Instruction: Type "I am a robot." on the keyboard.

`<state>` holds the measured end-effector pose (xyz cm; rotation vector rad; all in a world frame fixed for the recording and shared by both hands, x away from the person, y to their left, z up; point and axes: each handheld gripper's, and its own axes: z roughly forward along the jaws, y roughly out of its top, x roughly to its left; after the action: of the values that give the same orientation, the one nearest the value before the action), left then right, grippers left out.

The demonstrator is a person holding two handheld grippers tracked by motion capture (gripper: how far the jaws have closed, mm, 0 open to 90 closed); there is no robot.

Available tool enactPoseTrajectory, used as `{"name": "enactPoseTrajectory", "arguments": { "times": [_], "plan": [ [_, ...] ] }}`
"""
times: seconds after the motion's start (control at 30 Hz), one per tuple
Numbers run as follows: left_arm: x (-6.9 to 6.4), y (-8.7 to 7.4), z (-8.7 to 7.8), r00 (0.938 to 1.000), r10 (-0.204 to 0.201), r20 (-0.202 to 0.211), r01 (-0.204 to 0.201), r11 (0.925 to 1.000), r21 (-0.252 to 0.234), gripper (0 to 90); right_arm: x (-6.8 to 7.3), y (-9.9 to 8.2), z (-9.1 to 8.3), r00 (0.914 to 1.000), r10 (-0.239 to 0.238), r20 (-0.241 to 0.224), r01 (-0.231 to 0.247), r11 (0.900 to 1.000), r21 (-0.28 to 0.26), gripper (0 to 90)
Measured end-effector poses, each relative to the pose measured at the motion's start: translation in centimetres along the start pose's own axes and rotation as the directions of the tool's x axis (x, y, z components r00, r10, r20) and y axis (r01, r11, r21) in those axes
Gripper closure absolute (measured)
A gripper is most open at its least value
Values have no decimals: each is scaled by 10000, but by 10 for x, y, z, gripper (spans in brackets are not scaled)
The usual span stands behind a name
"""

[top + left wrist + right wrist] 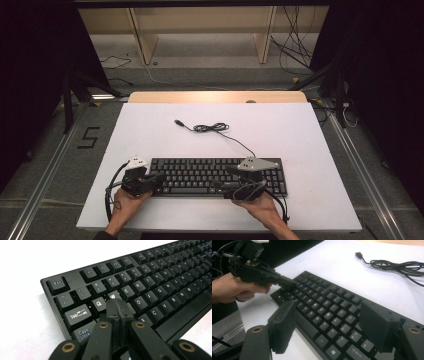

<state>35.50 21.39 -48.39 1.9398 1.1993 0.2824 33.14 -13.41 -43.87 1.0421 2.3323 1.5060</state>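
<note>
The keyboard (218,176) lay flat at the near middle of the white counter (150,130), its long side toward the person. Its cable (212,128) ran off the far right corner and lay loosely coiled, unplugged, farther back.

The left tool (117,305) had its jaws fully together, holding nothing, with the joined tip resting on or just above the keys below Q and W at the keyboard's left end. The right tool (332,325) stood wide, gripping nothing, its two pads (283,325) hanging over the near right keys and apart from them.

Judged risk: the closed tip was broader than one key, so a press could catch a neighbouring key. Pressing at a slant could push the unrestrained keyboard across the smooth counter, as the right tool was not bracing it.
</note>
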Motion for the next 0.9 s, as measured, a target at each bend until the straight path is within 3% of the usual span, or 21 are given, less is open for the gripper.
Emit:
{"name": "enactPoseTrajectory", "arguments": {
  "times": [0.2, 0.43, 0.6, 0.9],
  "plan": [
    [-1, 3, -9, 9999, 20, 136, -14, 9990, -445, 819, 0, 0, 0, 10000, 60, -24, -60, 10000, -49, 310],
    [-2, 4, -21, 9986, -202, 479, 260, 9920, -1235, 625, 1, 0, 2, 10000, 63, -76, -64, 9999, -84, 306],
    [-6, 3, -25, 9979, -220, 617, 312, 9879, -1522, 488, 2, -1, 4, 9999, 68, -123, -69, 9999, -86, 304],
    [-13, 3, -31, 9957, 128, 923, 88, 9731, -2300, 334, 5, -1, 11, 9996, -32, -268, 29, 9999, -113, 295]
  ]
}}
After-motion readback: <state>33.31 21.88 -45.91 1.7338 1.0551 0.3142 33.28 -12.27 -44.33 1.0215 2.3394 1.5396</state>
